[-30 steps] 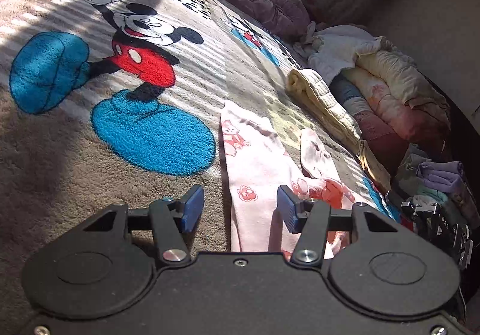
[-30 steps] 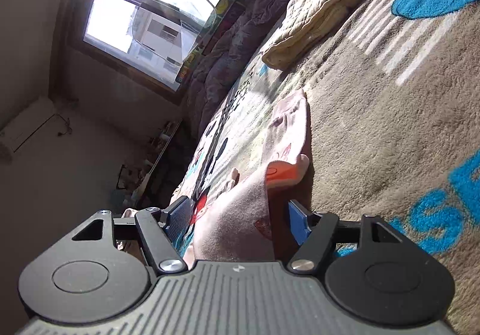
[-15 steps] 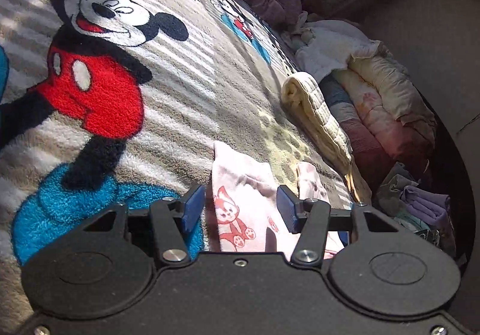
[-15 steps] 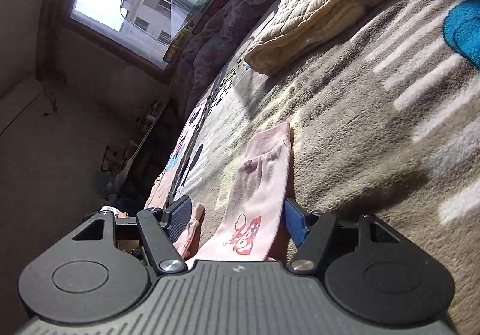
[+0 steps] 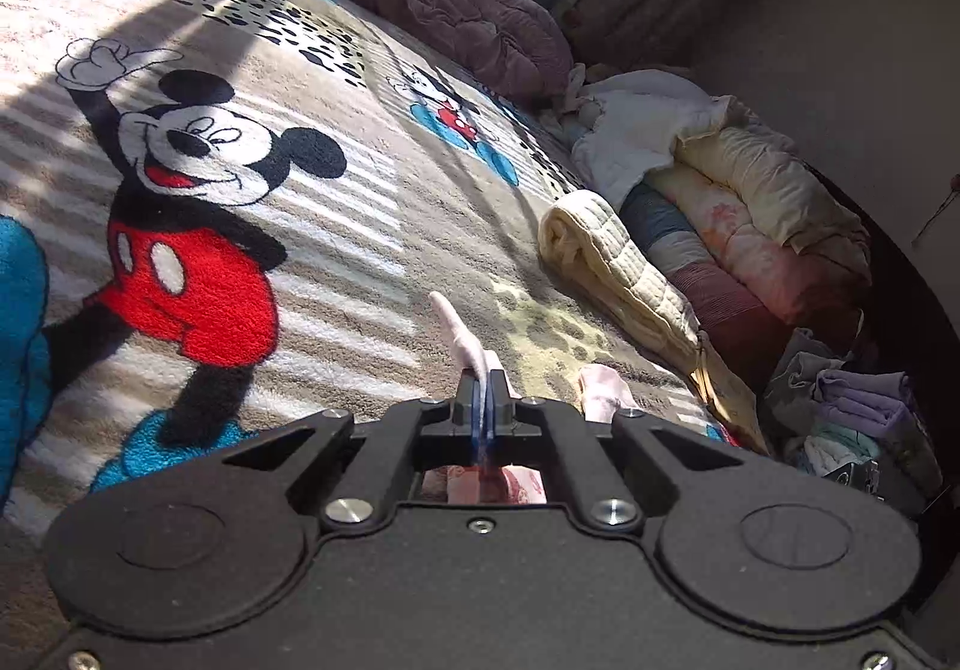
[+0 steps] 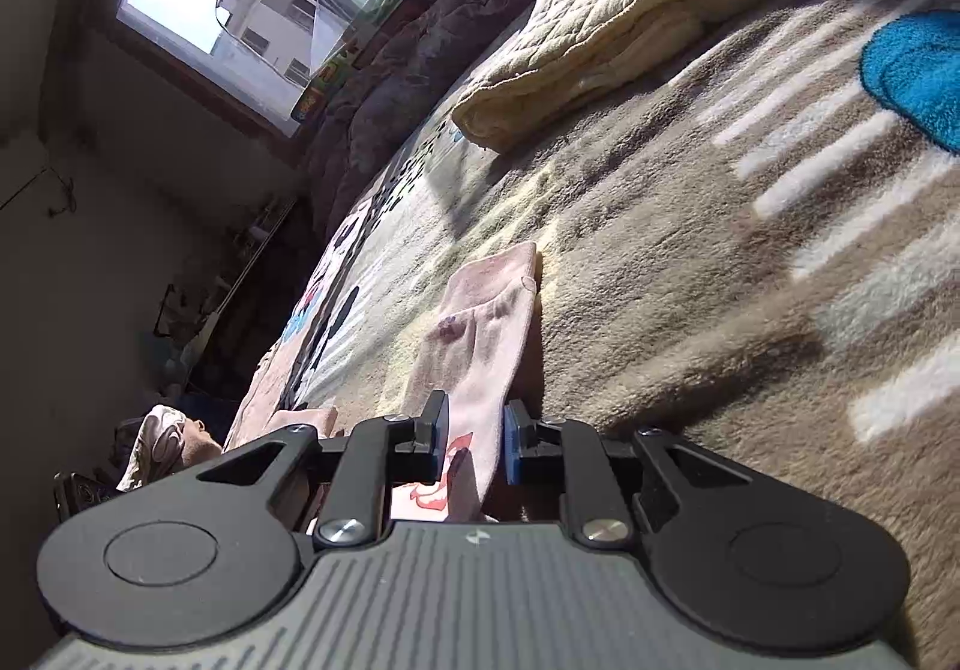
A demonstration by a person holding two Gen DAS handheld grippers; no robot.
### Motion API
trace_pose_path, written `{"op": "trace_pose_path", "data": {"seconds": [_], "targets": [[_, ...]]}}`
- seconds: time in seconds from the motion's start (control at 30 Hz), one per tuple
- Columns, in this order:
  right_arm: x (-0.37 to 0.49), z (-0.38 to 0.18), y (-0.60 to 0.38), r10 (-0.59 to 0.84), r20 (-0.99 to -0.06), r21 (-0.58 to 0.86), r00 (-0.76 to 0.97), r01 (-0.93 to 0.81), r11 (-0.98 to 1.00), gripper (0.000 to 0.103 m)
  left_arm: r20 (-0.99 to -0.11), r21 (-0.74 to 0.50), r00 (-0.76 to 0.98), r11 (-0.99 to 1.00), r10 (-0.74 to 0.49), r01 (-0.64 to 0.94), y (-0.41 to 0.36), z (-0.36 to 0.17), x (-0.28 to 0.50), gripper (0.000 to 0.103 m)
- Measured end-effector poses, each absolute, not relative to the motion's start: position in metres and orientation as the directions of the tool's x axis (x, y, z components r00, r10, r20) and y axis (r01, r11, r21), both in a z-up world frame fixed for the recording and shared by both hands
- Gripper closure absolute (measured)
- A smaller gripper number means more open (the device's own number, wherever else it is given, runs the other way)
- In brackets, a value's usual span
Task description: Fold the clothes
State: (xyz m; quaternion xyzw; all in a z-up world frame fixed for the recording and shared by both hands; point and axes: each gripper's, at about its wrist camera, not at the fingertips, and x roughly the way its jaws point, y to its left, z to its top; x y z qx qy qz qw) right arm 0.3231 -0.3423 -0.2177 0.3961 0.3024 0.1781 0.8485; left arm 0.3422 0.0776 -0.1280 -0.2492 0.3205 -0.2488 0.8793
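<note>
Left gripper [image 5: 482,400] is clamping fully onto one leg of the pink trousers [image 5: 462,337], having just closed. Right gripper [image 6: 474,433], also just narrowing, is pinching the other leg [image 6: 480,346] on the cartoon blanket [image 5: 336,226]. Both cuffs now held, so I judge the fold-over is starting. Beyond, the cream quilt [image 6: 618,27] is lying rolled.

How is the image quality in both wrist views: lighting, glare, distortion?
Left wrist view: hard sunlight stripes the blanket, fisheye bends the bed edge, left gripper sharp on the pink garment. Right wrist view: window blown out, room corner dark, tilted horizon, right gripper in shade.
</note>
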Motion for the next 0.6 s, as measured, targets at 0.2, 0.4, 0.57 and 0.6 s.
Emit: {"op": "trace_pose_path", "data": {"seconds": [0.2, 0.4, 0.57, 0.6], "targets": [[0.311, -0.213, -0.338, 0.517, -0.367, 0.748, 0.773, -0.086, 0.659, 0.076, -0.384, -0.548, 0.762, 0.793, -0.522, 0.267, 0.096, -0.104, 0.299, 0.103], [0.292, -0.207, -0.336, 0.482, -0.350, 0.725, 0.803, -0.094, 0.683, 0.062, -0.381, -0.536, 0.821, 0.825, -0.424, 0.178, 0.132, -0.098, 0.260, 0.103], [0.268, -0.204, -0.343, 0.480, -0.320, 0.753, 0.817, -0.089, 0.652, 0.053, -0.388, -0.547, 0.853, 0.832, -0.348, 0.090, 0.166, -0.101, 0.225, 0.103], [0.263, -0.203, -0.345, 0.484, -0.314, 0.763, 0.816, -0.086, 0.640, 0.052, -0.390, -0.548, 0.860, 0.834, -0.329, 0.070, 0.174, -0.101, 0.217, 0.103]]}}
